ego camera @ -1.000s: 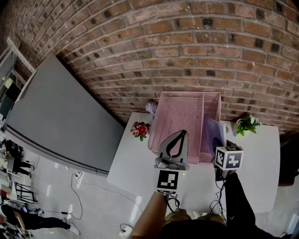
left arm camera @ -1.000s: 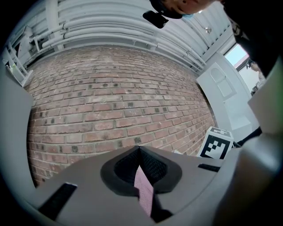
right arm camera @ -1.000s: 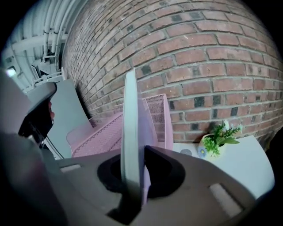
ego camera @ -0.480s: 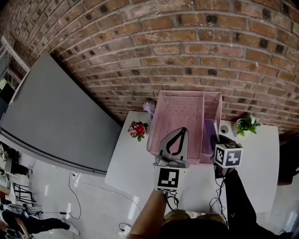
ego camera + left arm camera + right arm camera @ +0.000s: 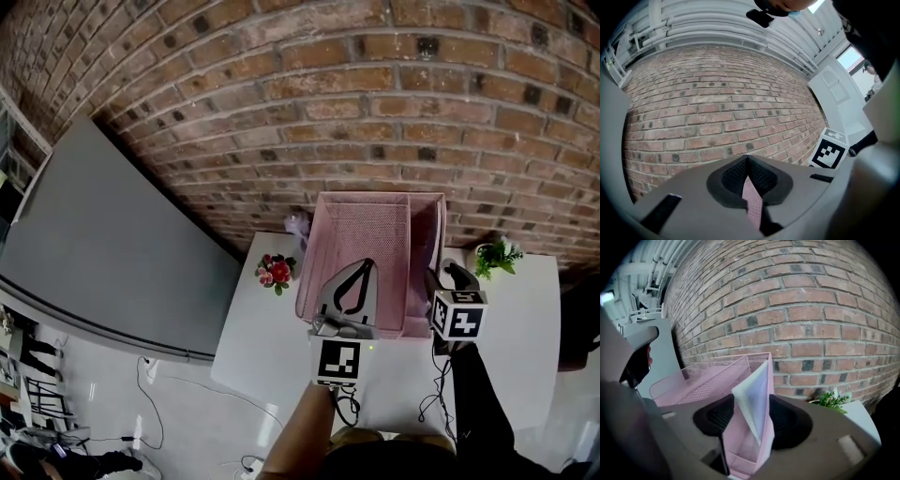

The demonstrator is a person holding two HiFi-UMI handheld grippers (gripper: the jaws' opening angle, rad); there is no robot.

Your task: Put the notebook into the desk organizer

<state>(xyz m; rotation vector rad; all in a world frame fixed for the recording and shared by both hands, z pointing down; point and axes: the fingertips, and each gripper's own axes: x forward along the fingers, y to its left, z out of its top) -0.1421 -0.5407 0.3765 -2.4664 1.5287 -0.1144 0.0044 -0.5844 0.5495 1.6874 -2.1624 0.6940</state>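
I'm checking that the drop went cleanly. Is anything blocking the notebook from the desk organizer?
Nothing visible does. The notebook already stands in the desk organizer's right compartment. The right gripper's jaws have just been opening, with the notebook between them.

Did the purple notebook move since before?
Yes. The notebook tipped from leaning across the pink organizer's right slot to standing upright against that slot's right wall.

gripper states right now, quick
Left hand-held gripper: closed, nothing gripped.
Right hand-held gripper: just opened; notebook between jaws, not gripped, standing in desk organizer.
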